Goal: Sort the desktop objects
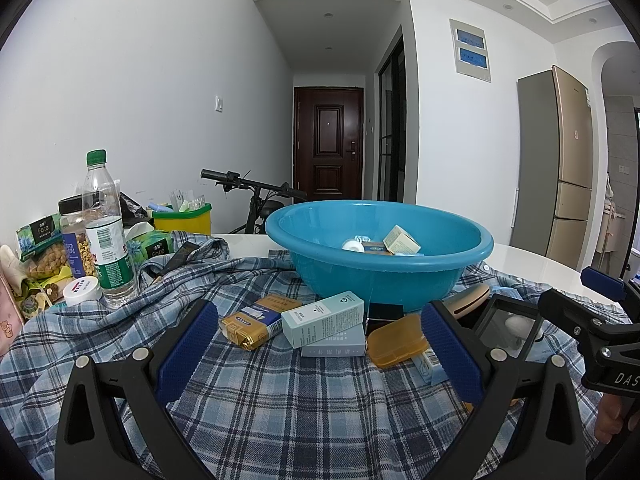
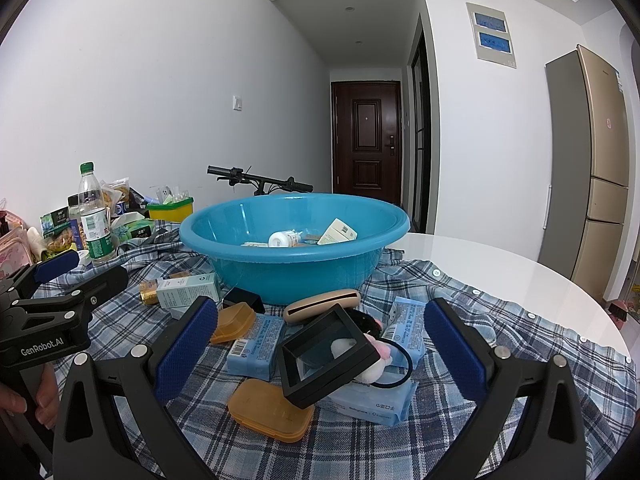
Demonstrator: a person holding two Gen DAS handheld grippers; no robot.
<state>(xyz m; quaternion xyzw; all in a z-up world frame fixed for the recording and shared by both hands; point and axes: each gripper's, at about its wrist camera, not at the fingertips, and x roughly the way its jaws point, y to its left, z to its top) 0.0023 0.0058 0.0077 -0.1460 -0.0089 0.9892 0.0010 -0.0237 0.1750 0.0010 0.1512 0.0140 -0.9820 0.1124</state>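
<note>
- Left wrist view: left tongs [image 1: 318, 354] spread wide, nothing between them, hovering low over plaid cloth [image 1: 280, 400] on white bench [image 1: 532, 260].
- Just past the blue pads: gold packet [image 1: 256, 322], teal carton [image 1: 322, 318] stacked on a paler box [image 1: 334, 346], amber pill case [image 1: 396, 342] to the right.
- Blue basin [image 1: 378, 256] further back, centre, already holding small boxes and a white roll.
- Water bottle [image 1: 105, 232] and snack clutter far left.
- Right tongs [image 1: 580, 312] visible at right edge; spread hard to judge from here.
- Right wrist view: right tongs [image 2: 320, 354] wide apart, empty.
- Between the pads: black frame box [image 2: 326, 360] tilted on wipes packs [image 2: 370, 400], second amber case [image 2: 270, 410] near, tan case [image 2: 322, 305] touching basin [image 2: 294, 256] base.
- Left tongs [image 2: 60, 276] at left edge, hand [image 2: 24, 400] below.
</note>
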